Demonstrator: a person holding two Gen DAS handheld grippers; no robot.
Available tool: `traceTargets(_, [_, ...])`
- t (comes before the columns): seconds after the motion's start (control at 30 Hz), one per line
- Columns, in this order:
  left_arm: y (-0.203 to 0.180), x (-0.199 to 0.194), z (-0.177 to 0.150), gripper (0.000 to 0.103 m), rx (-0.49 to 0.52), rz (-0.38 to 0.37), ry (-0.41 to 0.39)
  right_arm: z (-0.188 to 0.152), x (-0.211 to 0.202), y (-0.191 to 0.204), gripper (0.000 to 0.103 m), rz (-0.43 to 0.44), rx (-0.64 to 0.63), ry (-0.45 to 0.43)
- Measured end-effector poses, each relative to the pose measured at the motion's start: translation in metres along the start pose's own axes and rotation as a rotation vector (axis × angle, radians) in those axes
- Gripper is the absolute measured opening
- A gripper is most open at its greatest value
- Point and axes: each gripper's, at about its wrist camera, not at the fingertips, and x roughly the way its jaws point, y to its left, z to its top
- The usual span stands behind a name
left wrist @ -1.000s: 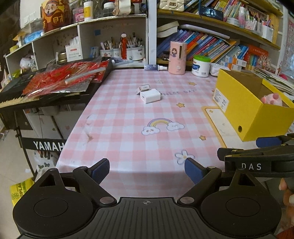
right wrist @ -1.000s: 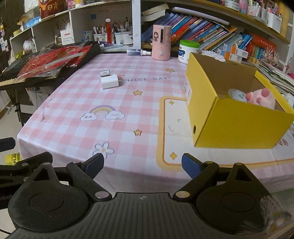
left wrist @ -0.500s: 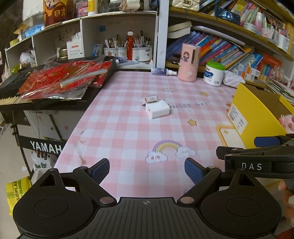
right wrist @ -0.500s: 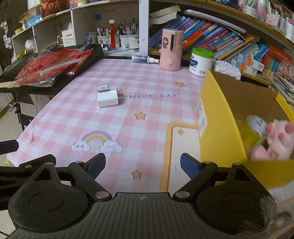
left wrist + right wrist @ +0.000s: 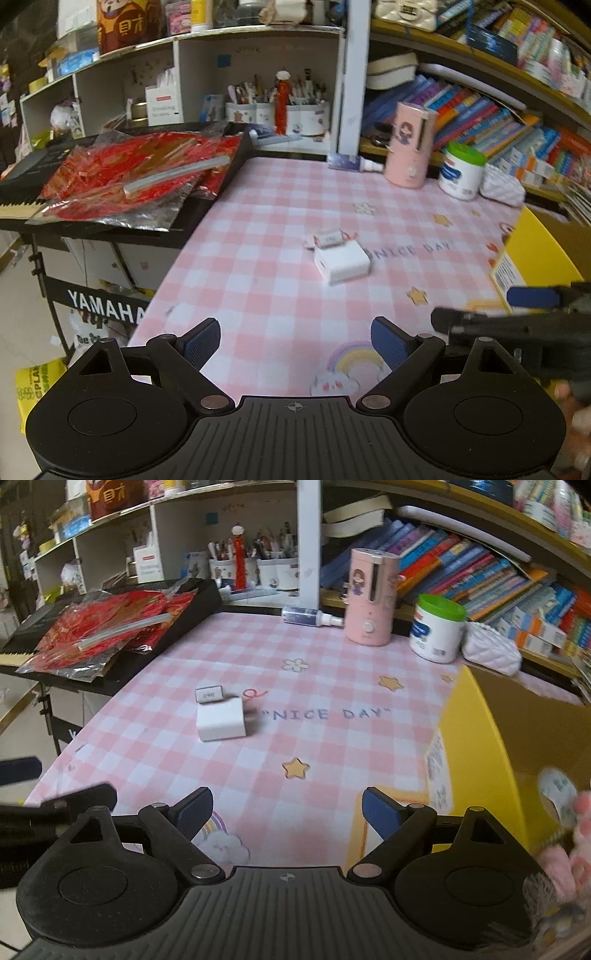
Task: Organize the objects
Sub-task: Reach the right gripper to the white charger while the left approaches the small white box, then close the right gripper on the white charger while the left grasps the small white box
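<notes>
Charger block point(image 5: 341, 261) sits mid-table point(image 5: 280, 206), small label box point(image 5: 327, 238) touching its far side, yellow box point(image 5: 476, 746) off right. Left gripper point(image 5: 295, 341) and right gripper point(image 5: 286, 810): jaws apart, empty. Block lies straight ahead of left, ahead-left of right; left looks nearer, I'd say.

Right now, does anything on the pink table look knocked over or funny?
Yes: a small spray bottle lies on its side at the back edge, beside the upright pink gadget. The white charger also lies loose mid-table, next to a little white box. Nothing looks spilled.
</notes>
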Motion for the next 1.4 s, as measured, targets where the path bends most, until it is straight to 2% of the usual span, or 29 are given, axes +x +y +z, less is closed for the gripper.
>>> traceTargets(0.5, [0.026,0.042,0.046,0.091,-0.059,0.101,-0.006,0.049,0.076,0.028,0.087,0.101,-0.1,-0.001])
traceTargets(0.67, [0.026,0.053,0.055,0.091,-0.067,0.107,0.006,0.056,0.106,0.046,0.087,0.141,-0.156,-0.012])
traceTargets(0.87, [0.02,0.065,0.062,0.091,-0.053,0.095,0.021,0.059,0.14,0.05,0.087,0.148,-0.166,0.009])
traceTargets(0.93, [0.018,0.069,0.064,0.091,-0.054,0.087,0.024,0.058,0.147,0.045,0.079,0.16,-0.142,0.025])
traceTargets(0.97, [0.016,0.071,0.065,0.091,-0.055,0.081,0.024,0.057,0.149,0.042,0.066,0.171,-0.126,0.037])
traceTargets(1.1, [0.01,0.08,0.071,0.091,-0.054,0.056,0.027,0.056,0.145,0.034,0.064,0.193,-0.122,0.065])
traceTargets(1.27, [-0.003,0.095,0.076,0.088,-0.042,0.027,0.019,0.051,0.118,0.017,0.063,0.121,-0.099,0.12])
traceTargets(1.37, [-0.012,0.112,0.075,0.087,-0.023,-0.005,0.053,0.046,0.099,0.005,0.063,0.1,-0.093,0.121])
traceTargets(1.4, [-0.015,0.118,0.075,0.083,-0.02,-0.012,0.065,0.046,0.095,0.002,0.064,0.098,-0.093,0.118])
